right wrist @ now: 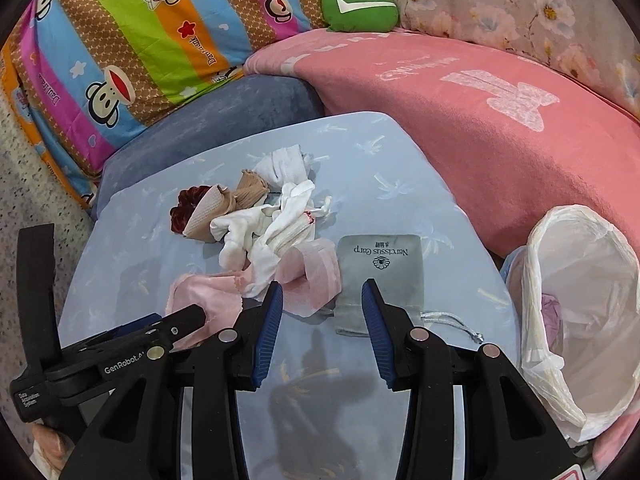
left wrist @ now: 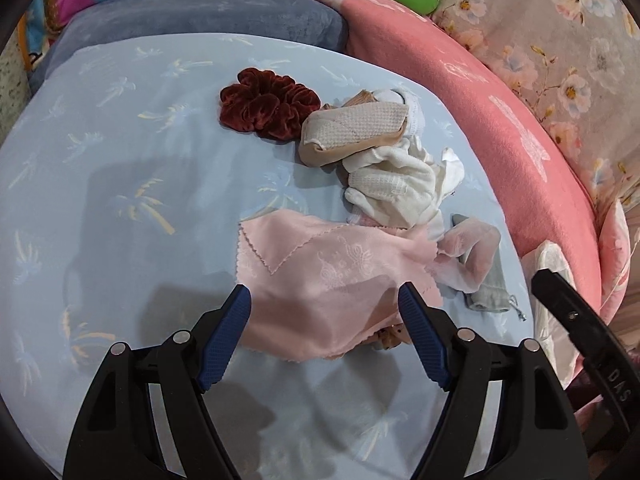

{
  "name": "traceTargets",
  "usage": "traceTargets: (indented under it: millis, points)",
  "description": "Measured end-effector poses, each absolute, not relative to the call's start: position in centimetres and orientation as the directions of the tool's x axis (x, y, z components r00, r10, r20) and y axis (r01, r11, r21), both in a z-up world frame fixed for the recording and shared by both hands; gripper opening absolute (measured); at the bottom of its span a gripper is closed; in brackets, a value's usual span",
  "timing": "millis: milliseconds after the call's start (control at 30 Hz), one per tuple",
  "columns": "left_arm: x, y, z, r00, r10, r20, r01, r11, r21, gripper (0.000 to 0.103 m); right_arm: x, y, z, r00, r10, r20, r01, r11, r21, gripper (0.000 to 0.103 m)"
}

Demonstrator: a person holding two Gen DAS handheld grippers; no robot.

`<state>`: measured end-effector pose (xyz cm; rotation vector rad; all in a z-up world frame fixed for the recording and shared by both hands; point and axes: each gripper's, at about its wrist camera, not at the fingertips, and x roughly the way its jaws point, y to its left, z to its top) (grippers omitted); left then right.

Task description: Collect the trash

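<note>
The left gripper (left wrist: 324, 308) hangs spread wide over the near edge of the pink cloth (left wrist: 320, 280) on the blue sheet (left wrist: 120, 160), grasping nothing. Beyond the cloth lies a pile: white rags (left wrist: 396, 188), a beige stocking (left wrist: 352, 136) and, farthest, a dark red scrunchie (left wrist: 268, 106). The right gripper (right wrist: 322, 312) is also released, its fingers apart above the sheet, the right finger over a grey pouch (right wrist: 384, 264). A bin lined with a white bag (right wrist: 580, 300) stands at the right, just beside the sheet.
</note>
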<state>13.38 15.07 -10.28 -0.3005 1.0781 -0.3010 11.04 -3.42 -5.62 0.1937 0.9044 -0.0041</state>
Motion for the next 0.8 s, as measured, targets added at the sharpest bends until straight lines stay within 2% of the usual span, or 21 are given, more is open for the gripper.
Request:
traceTargets:
  millis: [33,200,300,367,433,500,600,800]
  points:
    - [13.4,15.1,-10.3,0.437,-0.393,-0.809,0.096,0.915,-0.393,0.063,11.3,-3.4,-5.8,0.616,0.079,-0.784,0.085,0.982,0.166,0.041]
    - [13.8,15.6,-10.7,0.409,-0.444,-0.797,0.101,0.890,-0.444,0.026,12.6,-2.8,-6.8,0.604,0.082,-0.793,0.080,0.983,0.162,0.041]
    - [13.7,16.1,-10.7,0.409,-0.455,-0.791,0.107,0.885,-0.453,0.014,13.4,-2.5,-7.5,0.598,0.089,-0.797,0.074,0.984,0.165,0.041]
    - [13.8,16.2,-10.3,0.415,-0.457,-0.786,0.109,0.883,-0.456,0.013,13.8,-2.2,-8.0,0.587,0.094,-0.804,0.070,0.984,0.166,0.040]
    - [13.7,16.7,-9.7,0.431,-0.459,-0.777,0.113,0.882,-0.458,0.006,14.2,-2.0,-8.5,0.578,0.103,-0.810,0.065,0.983,0.172,0.034]
    - [13.8,16.8,-9.2,0.442,-0.455,-0.773,0.112,0.883,-0.456,0.005,14.6,-1.8,-9.0,0.566,0.111,-0.817,0.060,0.983,0.174,0.019]
    - [13.8,17.3,-8.6,0.462,-0.446,-0.766,0.109,0.886,-0.451,0.005,14.9,-1.7,-9.4,0.556,0.122,-0.822,0.055,0.982,0.183,0.003]
    - [14.1,17.2,-7.6,0.490,-0.422,-0.763,0.105,0.897,-0.429,0.004,14.6,-2.3,-8.2,0.584,0.136,-0.800,0.061,0.976,0.210,0.001]
